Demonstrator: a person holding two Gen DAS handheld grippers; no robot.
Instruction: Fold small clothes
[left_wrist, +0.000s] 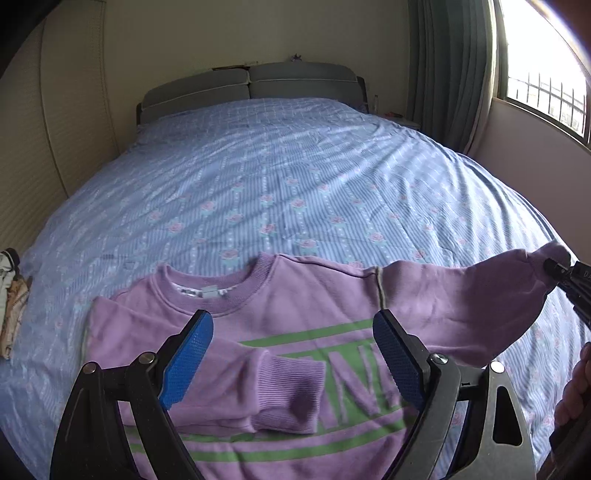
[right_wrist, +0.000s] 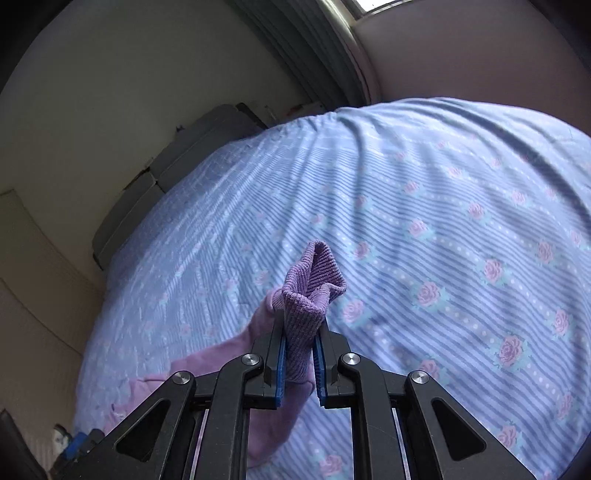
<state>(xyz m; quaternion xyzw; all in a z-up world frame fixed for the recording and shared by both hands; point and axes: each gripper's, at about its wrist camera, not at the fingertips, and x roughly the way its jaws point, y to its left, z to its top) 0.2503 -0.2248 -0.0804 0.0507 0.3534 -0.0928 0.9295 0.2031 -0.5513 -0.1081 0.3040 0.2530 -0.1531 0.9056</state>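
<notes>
Sweatshirt (left_wrist: 295, 314) flat on bed (left_wrist: 277, 177): one sleeve folded across chest. Right gripper (right_wrist: 300, 354) jaws clamp other cuff (right_wrist: 314, 280), unfolded; left gripper (left_wrist: 291, 354) jaws open, empty.

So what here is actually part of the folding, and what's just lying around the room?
Part of the job:
- purple sweatshirt
- its right sleeve cuff, clamped by the right gripper
- left gripper, open above it
- bed

Just lying about:
- bundle of cloth
- curtain

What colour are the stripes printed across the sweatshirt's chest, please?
Green, on the lilac cotton sweatshirt; clearest in the left wrist view.
</notes>
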